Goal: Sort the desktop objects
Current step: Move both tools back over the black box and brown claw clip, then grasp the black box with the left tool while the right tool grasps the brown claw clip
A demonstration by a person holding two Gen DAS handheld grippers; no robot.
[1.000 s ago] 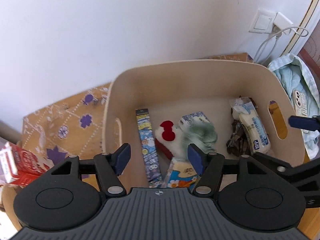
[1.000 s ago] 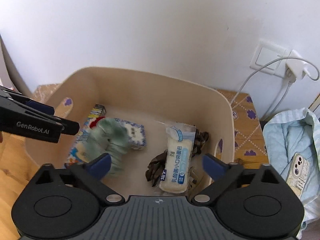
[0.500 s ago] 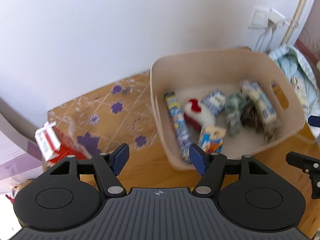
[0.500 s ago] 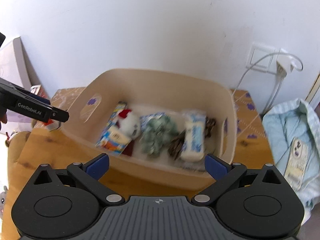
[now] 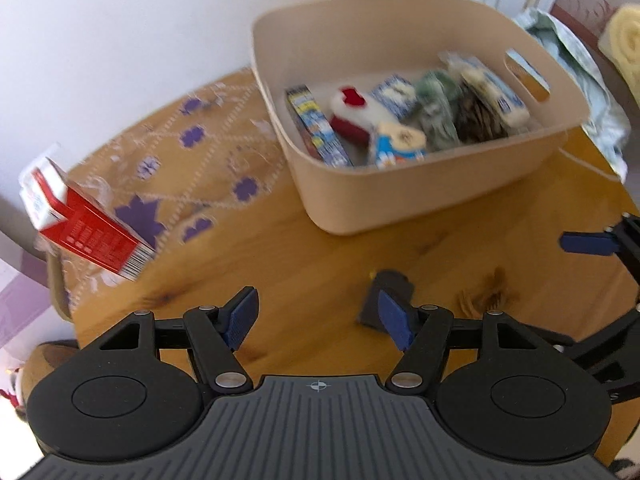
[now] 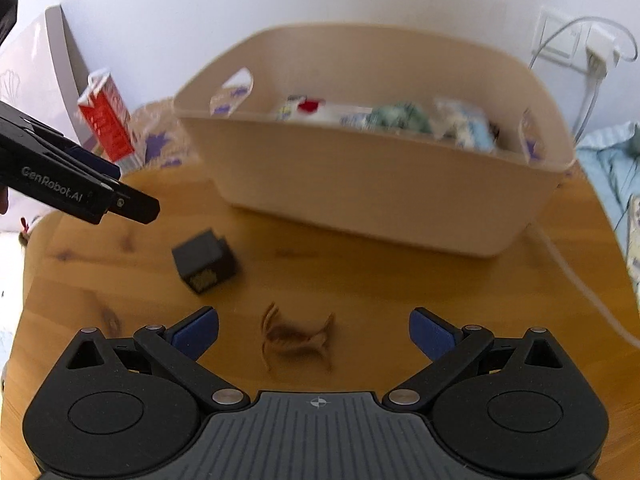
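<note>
Two loose things remain on the bare wood of the table: a small black box and a brown claw-shaped clip, which may be a hair clip, though blur makes that uncertain. Both lie toward the near edge, apart from each other and apart from the beige bin, which stands toward the far edge by the wall and already holds a heap of packets, a plush toy and other small items. A red carton stands near the far left corner.

By my reading the step in hand is the approach for the next pick. The right tongs are spread wide and empty, with the clip lying between and just ahead of the tips. The left tongs are likewise spread and empty, the black box just beyond the right-hand pad.

Next, each pair would need to come down around its item, close, lift it and carry it over the bin's rim.

The box looks rigid and easy to pinch; the clip is thin and spiky, so it could slip.
</note>
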